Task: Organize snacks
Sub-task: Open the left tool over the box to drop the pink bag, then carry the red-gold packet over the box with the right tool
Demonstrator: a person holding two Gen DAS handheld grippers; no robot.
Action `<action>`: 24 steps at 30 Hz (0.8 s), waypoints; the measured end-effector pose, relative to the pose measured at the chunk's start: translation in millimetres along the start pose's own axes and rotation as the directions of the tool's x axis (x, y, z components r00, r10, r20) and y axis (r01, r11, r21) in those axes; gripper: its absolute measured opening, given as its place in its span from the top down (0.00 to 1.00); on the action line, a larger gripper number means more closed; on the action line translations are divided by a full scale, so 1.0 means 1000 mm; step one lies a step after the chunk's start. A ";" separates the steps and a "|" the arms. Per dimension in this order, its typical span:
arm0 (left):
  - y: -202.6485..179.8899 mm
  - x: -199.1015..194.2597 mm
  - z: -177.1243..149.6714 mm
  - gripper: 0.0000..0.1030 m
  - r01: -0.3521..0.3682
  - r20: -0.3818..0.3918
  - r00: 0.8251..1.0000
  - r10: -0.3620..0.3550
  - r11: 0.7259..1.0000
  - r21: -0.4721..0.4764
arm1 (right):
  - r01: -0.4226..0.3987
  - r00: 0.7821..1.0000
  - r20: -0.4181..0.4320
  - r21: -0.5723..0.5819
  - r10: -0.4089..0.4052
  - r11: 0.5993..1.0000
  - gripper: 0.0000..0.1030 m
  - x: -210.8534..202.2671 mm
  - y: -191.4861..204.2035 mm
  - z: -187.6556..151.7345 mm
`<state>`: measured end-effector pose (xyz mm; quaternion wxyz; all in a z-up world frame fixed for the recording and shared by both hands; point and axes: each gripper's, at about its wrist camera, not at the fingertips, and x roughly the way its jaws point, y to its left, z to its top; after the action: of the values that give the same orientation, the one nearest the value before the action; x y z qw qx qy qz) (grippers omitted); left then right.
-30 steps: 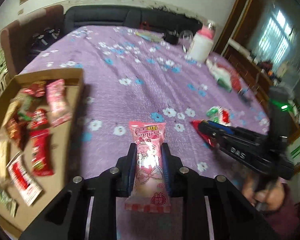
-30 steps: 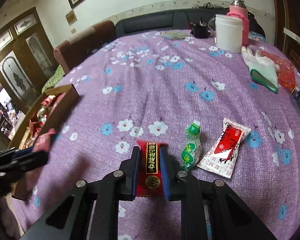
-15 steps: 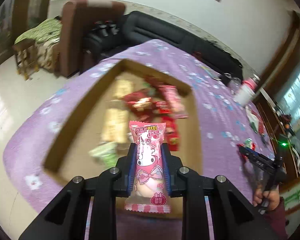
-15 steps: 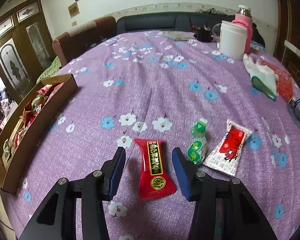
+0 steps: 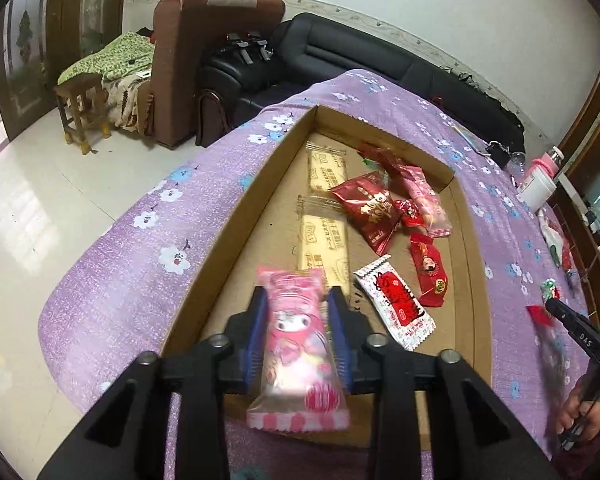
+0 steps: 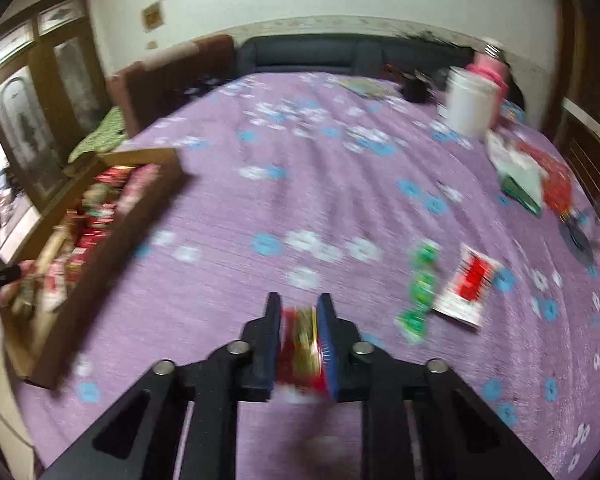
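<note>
Left tongs grip a pink cartoon-character packet; right tongs clench a red packet, its writing blurred.

Right gripper pinching a red snack packet above the purple floral tablecloth; cardboard box sitting left, green candy lying right.
</note>
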<state>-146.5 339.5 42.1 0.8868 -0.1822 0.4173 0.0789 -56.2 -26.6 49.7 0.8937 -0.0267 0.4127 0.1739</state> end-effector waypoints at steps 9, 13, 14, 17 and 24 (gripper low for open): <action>0.009 -0.031 -0.006 0.40 0.082 0.060 0.995 -0.079 0.996 -0.047 | -0.120 0.991 0.036 -0.187 0.129 0.975 0.83 -0.011 0.099 0.028; 0.010 -0.055 -0.014 0.27 0.129 0.111 0.986 -0.124 0.991 -0.040 | -0.001 0.999 0.051 -0.132 0.008 0.991 0.54 -0.014 0.072 0.020; 0.011 -0.059 -0.015 0.26 0.138 0.123 0.984 -0.132 0.990 -0.035 | 0.033 0.998 0.051 -0.108 -0.028 0.994 0.50 -0.014 0.060 0.016; 0.010 -0.061 -0.018 0.25 0.156 0.131 0.980 -0.150 0.987 -0.033 | 0.059 0.998 -0.020 -0.003 -0.059 0.998 0.50 -0.006 0.016 -0.001; -0.005 -0.054 -0.024 0.25 0.169 0.094 0.982 -0.167 0.986 -0.015 | 0.089 0.989 -0.117 -0.011 -0.090 0.996 0.52 0.024 0.015 -0.029</action>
<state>-196.8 326.5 70.5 0.9065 -0.2231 0.3580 0.0170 -68.1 -11.6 14.5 0.8748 -0.0580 0.4623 0.1332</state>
